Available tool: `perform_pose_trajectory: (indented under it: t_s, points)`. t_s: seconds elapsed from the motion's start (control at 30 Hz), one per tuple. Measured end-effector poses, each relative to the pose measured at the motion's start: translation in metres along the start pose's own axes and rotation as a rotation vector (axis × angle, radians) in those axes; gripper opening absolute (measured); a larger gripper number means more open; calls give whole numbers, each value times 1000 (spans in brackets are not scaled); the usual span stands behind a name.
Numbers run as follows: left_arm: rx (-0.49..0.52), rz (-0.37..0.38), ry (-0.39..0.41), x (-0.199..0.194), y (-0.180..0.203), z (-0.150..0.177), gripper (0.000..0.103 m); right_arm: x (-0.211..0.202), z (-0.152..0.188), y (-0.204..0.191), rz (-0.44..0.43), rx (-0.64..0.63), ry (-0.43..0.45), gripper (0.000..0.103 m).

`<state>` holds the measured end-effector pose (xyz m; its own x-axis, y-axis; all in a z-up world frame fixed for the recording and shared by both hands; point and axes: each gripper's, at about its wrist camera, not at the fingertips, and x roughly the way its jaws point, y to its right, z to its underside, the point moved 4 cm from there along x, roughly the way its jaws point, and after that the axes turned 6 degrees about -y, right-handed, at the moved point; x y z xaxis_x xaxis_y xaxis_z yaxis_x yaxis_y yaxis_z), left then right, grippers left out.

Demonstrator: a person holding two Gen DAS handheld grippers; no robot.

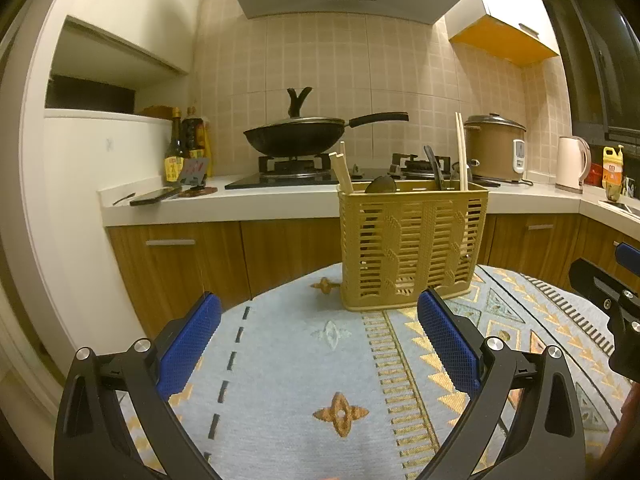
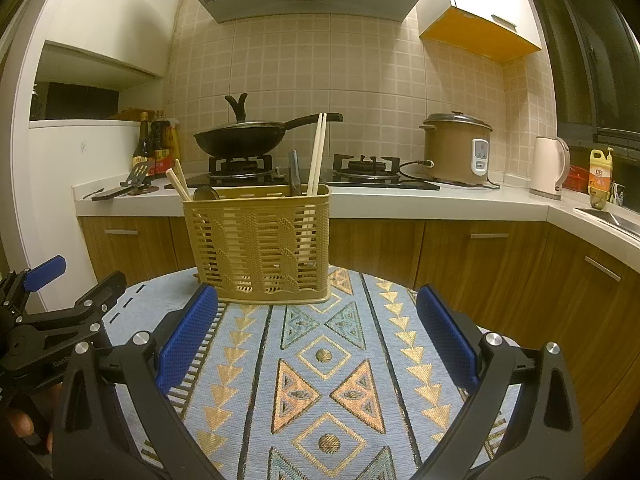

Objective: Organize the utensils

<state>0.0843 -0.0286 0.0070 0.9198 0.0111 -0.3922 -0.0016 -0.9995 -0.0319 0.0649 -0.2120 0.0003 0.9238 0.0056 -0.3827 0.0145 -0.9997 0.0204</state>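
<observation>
A tan slotted plastic utensil basket (image 1: pixel 412 246) stands upright at the far edge of the patterned cloth; it also shows in the right wrist view (image 2: pixel 258 242). Pale chopsticks (image 1: pixel 462 152) (image 2: pixel 317 154) and more chopsticks (image 1: pixel 343 172) (image 2: pixel 178 184) stick out of it, with dark utensils (image 1: pixel 434 168) (image 2: pixel 295 172) and a dark spoon bowl (image 1: pixel 380 185). My left gripper (image 1: pixel 318 312) is open and empty, short of the basket. My right gripper (image 2: pixel 316 304) is open and empty, just in front of the basket.
A blue patterned tablecloth (image 1: pixel 304 364) (image 2: pixel 332 364) covers the table. Behind it is a counter with a wok (image 1: pixel 296 138), a rice cooker (image 2: pixel 458 148), a kettle (image 2: pixel 548 166), bottles (image 1: pixel 186 144) and a phone (image 1: pixel 154 197). The other gripper shows at the right edge (image 1: pixel 612 300) and at the left edge (image 2: pixel 44 320).
</observation>
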Motion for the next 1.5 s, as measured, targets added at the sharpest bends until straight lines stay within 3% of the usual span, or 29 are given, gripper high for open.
perform_pose_trajectory:
  t_s: [0.97,1.27,1.5]
  points:
    - [-36,5,2,-1,-8,-2,95,6,3,-8,8,-9,-19,95]
    - [-13,-8,42,-7,-4,-2,96,7,3,-8,9,-11,-17,95]
    - [-23,6,20,-4,-6,-3,96,7,3,-9,8,-9,-17,95]
